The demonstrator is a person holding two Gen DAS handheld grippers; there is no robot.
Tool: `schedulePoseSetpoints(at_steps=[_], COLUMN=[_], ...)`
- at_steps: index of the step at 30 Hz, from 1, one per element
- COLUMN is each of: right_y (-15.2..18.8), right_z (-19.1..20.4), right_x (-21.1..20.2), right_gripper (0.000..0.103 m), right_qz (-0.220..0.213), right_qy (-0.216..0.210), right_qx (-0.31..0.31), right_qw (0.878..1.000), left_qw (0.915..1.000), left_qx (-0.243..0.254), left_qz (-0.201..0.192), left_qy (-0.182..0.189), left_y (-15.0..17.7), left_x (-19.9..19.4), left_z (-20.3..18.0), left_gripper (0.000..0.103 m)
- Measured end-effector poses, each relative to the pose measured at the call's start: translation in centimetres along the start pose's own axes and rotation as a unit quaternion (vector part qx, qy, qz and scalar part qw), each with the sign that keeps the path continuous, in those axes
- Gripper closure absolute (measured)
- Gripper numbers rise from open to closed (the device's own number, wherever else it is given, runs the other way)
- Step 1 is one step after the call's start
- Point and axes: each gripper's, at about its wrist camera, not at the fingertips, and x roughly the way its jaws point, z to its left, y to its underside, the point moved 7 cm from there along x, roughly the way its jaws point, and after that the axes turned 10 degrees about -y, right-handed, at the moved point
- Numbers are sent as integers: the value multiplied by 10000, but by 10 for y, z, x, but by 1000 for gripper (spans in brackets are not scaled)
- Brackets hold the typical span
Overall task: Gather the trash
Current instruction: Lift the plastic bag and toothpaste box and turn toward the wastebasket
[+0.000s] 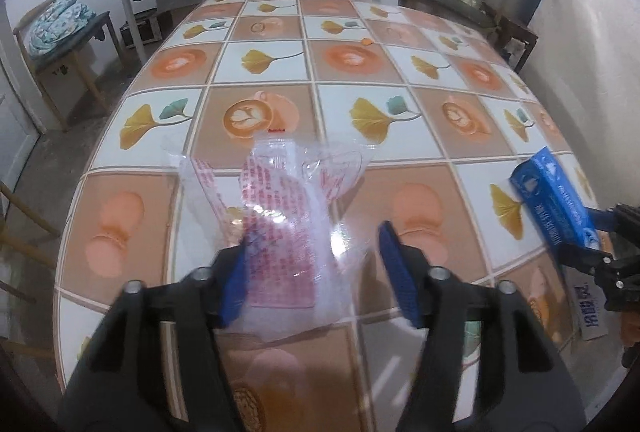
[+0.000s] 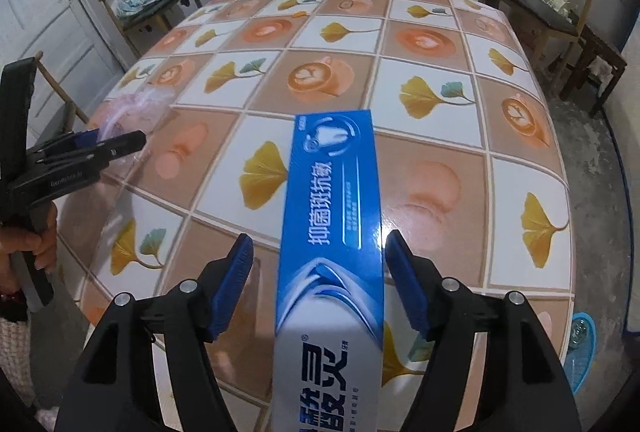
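The desk (image 2: 420, 159) wears a glossy, smooth printed cover, the wrapper (image 1: 280, 199) is thin, clear, crinkled plastic, the box (image 2: 332, 216) is shiny printed card, and each gripper (image 1: 316, 272) has matt black plastic arms with ribbed blue pads (image 1: 400, 272).

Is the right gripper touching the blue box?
Apart. The right wrist view shows the blue box lying between the right gripper pads, tablecloth visible on both sides.

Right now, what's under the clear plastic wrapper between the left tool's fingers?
Through the clear plastic wrapper only the patterned tablecloth shows. Its red-printed panel hides the patch beneath. The left tool stands open around it, not pressing.
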Motion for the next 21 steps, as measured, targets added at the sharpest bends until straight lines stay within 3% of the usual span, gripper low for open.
schedulePoseSetpoints(at_steps=[2, 6, 8, 21], right_y=[2, 7, 8, 11], right_z=[-2, -6, -8, -15], right_x=[1, 4, 4, -18], right_gripper=[37, 55, 55, 58], right_qz=[12, 99, 84, -321], right_qy=[72, 207, 223, 10], right_qx=[-5, -8, 33, 522], right_qw=[10000, 9997, 9997, 9981], left_qw=[10000, 9994, 9993, 9978], left_qx=[-2, 160, 167, 196], left_qz=[-40, -168, -200, -609], left_qy=[-26, -261, -258, -153], left_y=[1, 2, 3, -1], left_x=[0, 0, -1, -35], left_z=[1, 1, 2, -1], left_gripper=[55, 67, 72, 74])
